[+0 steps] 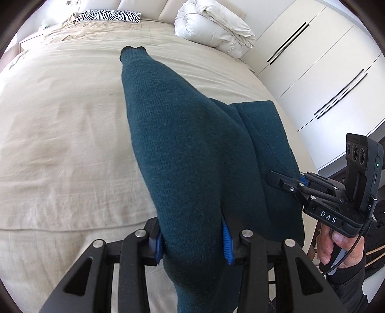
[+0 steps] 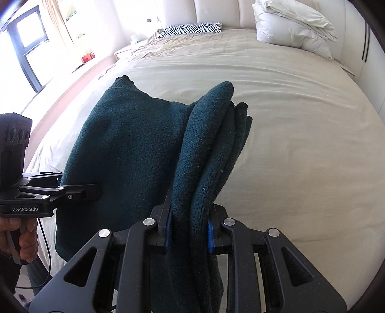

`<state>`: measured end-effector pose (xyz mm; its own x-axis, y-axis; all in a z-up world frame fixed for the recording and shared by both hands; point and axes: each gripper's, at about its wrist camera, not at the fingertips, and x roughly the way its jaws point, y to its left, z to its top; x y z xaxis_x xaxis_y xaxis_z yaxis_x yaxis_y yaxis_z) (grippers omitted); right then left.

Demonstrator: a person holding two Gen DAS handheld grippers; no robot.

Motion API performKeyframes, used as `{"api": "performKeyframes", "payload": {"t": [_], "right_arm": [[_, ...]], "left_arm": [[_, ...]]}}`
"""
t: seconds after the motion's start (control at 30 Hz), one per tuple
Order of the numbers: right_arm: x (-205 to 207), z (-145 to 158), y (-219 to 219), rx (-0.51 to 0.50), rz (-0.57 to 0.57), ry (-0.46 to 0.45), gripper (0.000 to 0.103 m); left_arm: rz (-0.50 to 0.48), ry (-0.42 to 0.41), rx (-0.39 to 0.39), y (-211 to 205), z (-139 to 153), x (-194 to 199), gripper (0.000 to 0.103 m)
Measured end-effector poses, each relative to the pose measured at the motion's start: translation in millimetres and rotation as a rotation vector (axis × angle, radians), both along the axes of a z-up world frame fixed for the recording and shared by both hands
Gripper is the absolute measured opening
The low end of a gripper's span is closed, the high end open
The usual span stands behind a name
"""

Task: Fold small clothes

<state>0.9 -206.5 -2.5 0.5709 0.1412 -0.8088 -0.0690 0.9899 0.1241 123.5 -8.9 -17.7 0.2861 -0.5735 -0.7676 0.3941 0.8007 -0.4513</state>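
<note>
A dark teal knitted garment [image 1: 180, 144] hangs folded in the air above the beige bed [image 1: 60, 120], held at two places. In the left wrist view my left gripper [image 1: 192, 243] is shut on a thick bunch of it, blue pads [image 1: 227, 243] pressing both sides. My right gripper [image 1: 276, 179] bites the garment's right edge there. In the right wrist view the right gripper [image 2: 190, 233] is shut on several stacked layers of the garment [image 2: 125, 144], and the left gripper [image 2: 91, 190] clamps its left edge. Most of the cloth sags between and below the two grippers.
The bed sheet [image 2: 300, 156] spreads wide under the garment. A rolled white duvet [image 1: 211, 26] and a zebra pillow [image 1: 108, 15] lie at the headboard end. White wardrobe doors [image 1: 312, 60] stand to the right. A person's hand [image 1: 336, 243] grips the right handle.
</note>
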Motion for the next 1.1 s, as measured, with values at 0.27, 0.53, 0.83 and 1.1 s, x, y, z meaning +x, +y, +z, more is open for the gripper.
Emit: {"api": "performKeyframes", "payload": {"t": [0.27,0.53,0.83,1.1], "right_arm": [[-43,-23,41,0.089,0.056,0.036,0.020],[-43,-67,58,0.154,0.046,0.099,0.020],[-52,-126,40,0.427,-0.033,0.142,0.036],[-66,-141,29,0.561,-0.076,0.114,0.044]], "left_arm": [[0.055,0.025,0.032,62,-21,-52,0.041],[0.091,0.094,0.024,95,-77,-64,0.044],[0.126,0.091,-0.037,103,-98,-66,0.065],[0.169,0.061,-0.063,110,-93,-76,0.066]]}}
